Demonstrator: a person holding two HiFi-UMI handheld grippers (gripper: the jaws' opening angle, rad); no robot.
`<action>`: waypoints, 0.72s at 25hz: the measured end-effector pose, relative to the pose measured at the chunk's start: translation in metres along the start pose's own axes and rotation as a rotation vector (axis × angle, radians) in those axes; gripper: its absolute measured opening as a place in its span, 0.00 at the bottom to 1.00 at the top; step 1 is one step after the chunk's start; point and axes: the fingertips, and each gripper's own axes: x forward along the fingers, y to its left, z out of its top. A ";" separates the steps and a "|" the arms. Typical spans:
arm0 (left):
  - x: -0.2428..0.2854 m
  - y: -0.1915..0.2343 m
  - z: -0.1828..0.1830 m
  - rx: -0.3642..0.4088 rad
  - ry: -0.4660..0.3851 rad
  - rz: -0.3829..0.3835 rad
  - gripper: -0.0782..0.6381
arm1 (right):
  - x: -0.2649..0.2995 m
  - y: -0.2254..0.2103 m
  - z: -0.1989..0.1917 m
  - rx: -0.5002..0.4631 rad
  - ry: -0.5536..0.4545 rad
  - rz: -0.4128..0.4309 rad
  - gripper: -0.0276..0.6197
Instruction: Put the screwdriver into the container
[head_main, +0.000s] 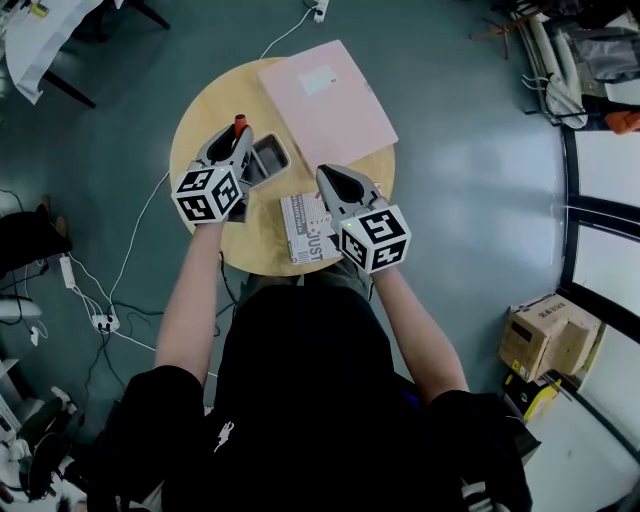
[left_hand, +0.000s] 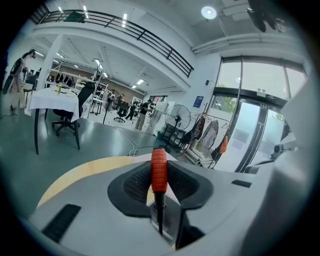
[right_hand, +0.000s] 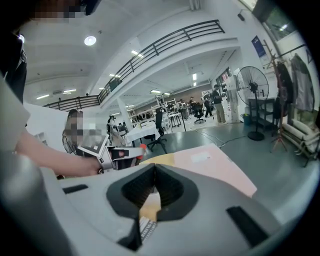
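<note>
Now we see the left gripper clamped on the orange-handled screwdriver. Its handle is up and its dark shaft points down over the grey rectangular metal container, which sits toward the left edge of the round wooden table. Our right gripper has its jaws closed together on nothing, above a printed white booklet at the near edge. A flat pink folder covers the far edge.

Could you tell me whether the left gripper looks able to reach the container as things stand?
Probably yes. The left gripper, shut on the screwdriver, hangs just beside the open container, and nothing lies between them.
</note>
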 end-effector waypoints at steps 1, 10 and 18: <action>0.001 0.000 0.000 -0.002 -0.002 0.001 0.25 | 0.000 0.000 0.000 0.002 0.001 0.000 0.05; 0.014 0.011 -0.017 -0.018 0.019 0.020 0.25 | 0.002 -0.001 -0.010 0.031 0.016 0.006 0.05; 0.022 0.024 -0.040 -0.012 0.086 0.061 0.25 | 0.012 -0.001 -0.014 0.027 0.033 0.011 0.05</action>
